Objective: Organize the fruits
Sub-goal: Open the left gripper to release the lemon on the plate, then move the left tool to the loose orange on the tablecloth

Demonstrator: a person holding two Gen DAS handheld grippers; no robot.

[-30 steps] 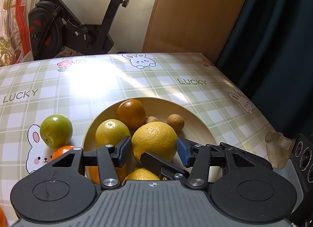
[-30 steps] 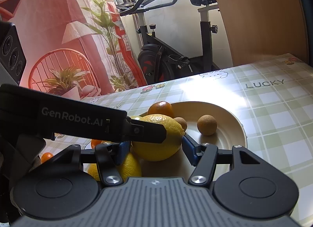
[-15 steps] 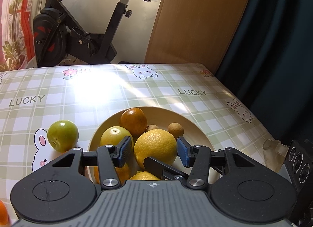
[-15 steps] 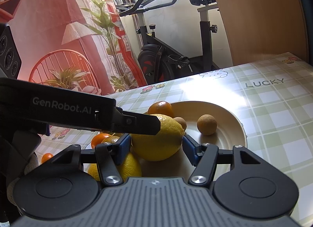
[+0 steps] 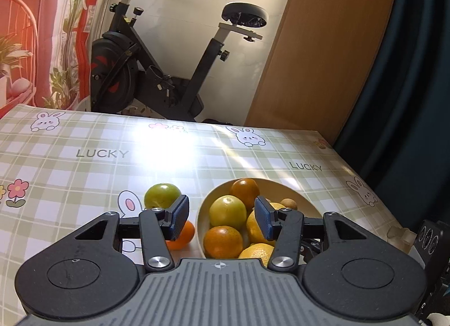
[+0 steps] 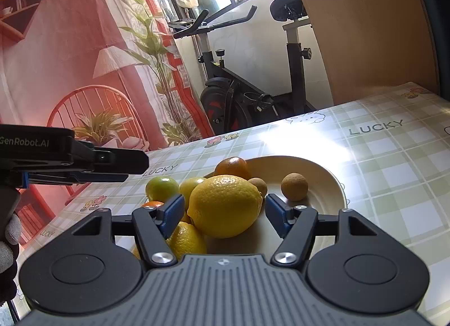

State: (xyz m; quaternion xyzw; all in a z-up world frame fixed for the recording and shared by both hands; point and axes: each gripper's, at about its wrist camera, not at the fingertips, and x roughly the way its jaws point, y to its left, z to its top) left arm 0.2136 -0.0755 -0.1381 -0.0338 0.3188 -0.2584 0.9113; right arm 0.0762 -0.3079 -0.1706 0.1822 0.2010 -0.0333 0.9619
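Your right tool has just been opening around the lemon in the plate; your left tool hangs empty. Green fruit and small orange remain on the counter.

"LUCKY" repeats across the checked tablecloth; the left gripper apparently reads "GenRobot.AI"

The worktop wore a glossy green-and-white checked cloth printed with rabbits, flowers and the word LUCKY. A round cream bowl stood directly on it. Just left of the bowl lay a round green citrus fruit and, nearer the camera, a small orange mandarin.
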